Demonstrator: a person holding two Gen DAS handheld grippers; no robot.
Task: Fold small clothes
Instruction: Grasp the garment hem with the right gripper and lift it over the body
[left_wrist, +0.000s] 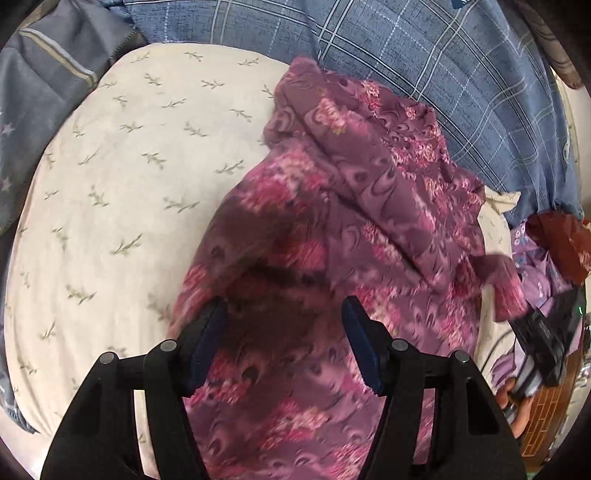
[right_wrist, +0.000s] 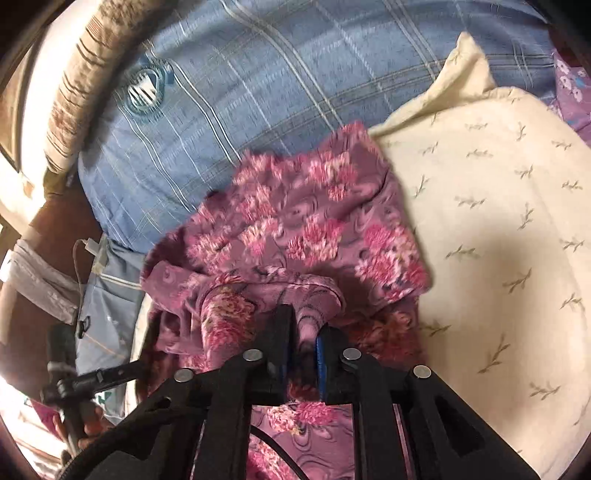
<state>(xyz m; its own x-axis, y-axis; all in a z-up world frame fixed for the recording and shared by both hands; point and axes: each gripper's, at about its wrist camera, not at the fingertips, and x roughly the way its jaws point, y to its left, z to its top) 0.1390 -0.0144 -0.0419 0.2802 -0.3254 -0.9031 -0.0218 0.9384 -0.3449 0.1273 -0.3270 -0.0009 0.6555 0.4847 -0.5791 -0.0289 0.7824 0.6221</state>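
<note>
A purple garment with pink flowers (left_wrist: 332, 221) lies crumpled on the cream leaf-print sheet (left_wrist: 129, 166). My left gripper (left_wrist: 284, 314) hangs open just above the garment, one finger on each side of a fold, gripping nothing. My right gripper (right_wrist: 304, 328) is shut on a bunched edge of the same garment (right_wrist: 295, 229) and holds it lifted off the sheet (right_wrist: 498, 221). The right gripper also shows in the left wrist view (left_wrist: 543, 332) at the far right, with cloth hanging from it.
A blue plaid blanket (left_wrist: 424, 62) lies along the back of the bed and shows in the right wrist view (right_wrist: 240, 92). A grey-blue cloth (left_wrist: 44, 81) lies at the left. More purple and red clothes (left_wrist: 554, 243) are heaped at the right.
</note>
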